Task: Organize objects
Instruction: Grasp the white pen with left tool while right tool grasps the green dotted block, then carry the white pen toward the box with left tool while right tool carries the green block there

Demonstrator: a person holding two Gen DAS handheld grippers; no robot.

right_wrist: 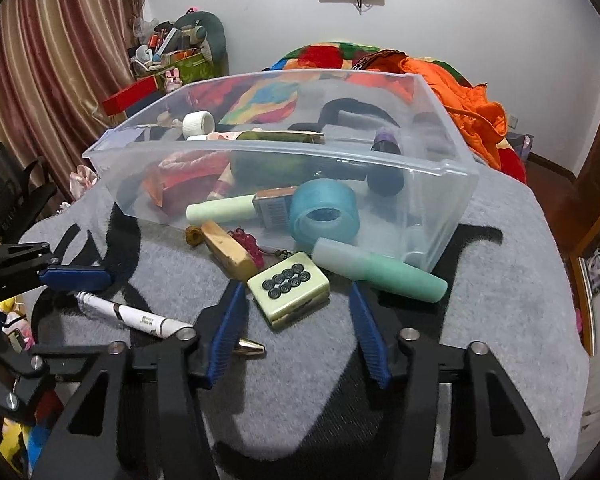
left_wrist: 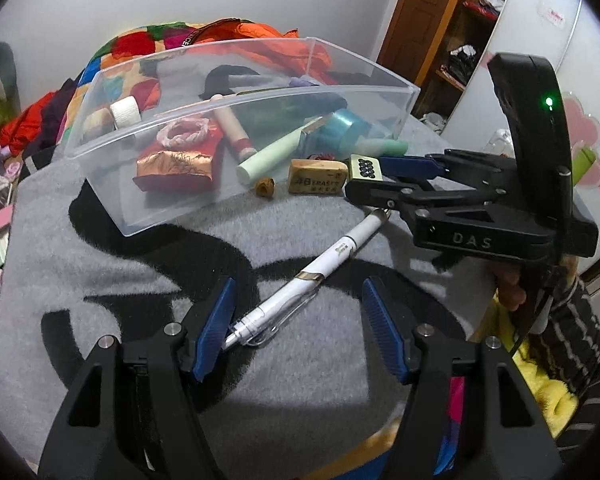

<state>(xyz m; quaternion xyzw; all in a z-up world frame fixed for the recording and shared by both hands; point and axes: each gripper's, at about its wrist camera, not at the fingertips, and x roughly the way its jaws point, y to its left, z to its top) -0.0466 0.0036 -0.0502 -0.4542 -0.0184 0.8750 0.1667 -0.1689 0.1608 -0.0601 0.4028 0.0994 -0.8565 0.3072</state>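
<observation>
Currently your left gripper (left_wrist: 296, 330) hangs over the grey mat (left_wrist: 100, 264), fingers apart, with the white pen (left_wrist: 300, 284) lying slantwise between them; the pads do not press it. Your right gripper (right_wrist: 296, 330) has its fingers spread too, either side of the green mahjong-tile keychain (right_wrist: 288, 286), clear of its edges. That tile sits just in front of the clear plastic bin (right_wrist: 440, 196), beside a tan eraser (right_wrist: 228, 250) and a mint-green tube (right_wrist: 380, 270). Inside the bin: a blue tape roll (right_wrist: 324, 212), a pale green tube (right_wrist: 220, 210), a white tape roll (right_wrist: 198, 122).
</observation>
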